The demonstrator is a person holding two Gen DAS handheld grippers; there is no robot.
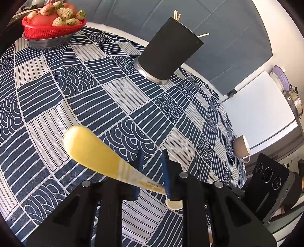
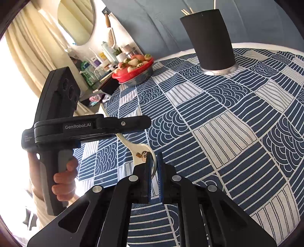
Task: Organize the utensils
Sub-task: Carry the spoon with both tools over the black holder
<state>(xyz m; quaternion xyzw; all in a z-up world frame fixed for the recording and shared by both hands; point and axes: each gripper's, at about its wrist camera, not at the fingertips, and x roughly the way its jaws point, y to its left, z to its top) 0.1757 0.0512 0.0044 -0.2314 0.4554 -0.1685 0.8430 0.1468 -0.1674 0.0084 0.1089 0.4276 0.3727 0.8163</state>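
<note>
1. At the far left of the left wrist view, a red basket [image 1: 51, 31] heaped with pale and pink strawberries sits in a grey bowl [image 1: 47, 42] at the far corner of the table.
2. The blue-and-white patterned tablecloth [image 1: 79, 91] covers the table.
3. A yellow spoon [image 1: 98, 152] is lifted off the cloth and runs crosswise through the left gripper [image 1: 152, 174]; its broad yellow handle end sticks out to the left and its pale bowl end [image 1: 173, 204] shows under the right-hand finger.
4. The left gripper's blue pads stand narrowly apart with the spoon's stem between them; the stem touches the right-hand pad, so it looks clamped.
5. Further back, right of centre, a black utensil holder [image 1: 169, 53] stands on a metal base, with wooden chopsticks [image 1: 177, 14] poking out of its top, well apart from the spoon.
6. A beige cup [image 1: 241, 146] lies on its side near the table's right edge.
7. In the right wrist view, a hand [image 2: 64, 178] holds the left gripper's handle at the left.
8. The right gripper [image 2: 154, 161] is nearly closed, pinching the spoon's pale bowl end [image 2: 142, 152] edge-on between its pads.
</note>
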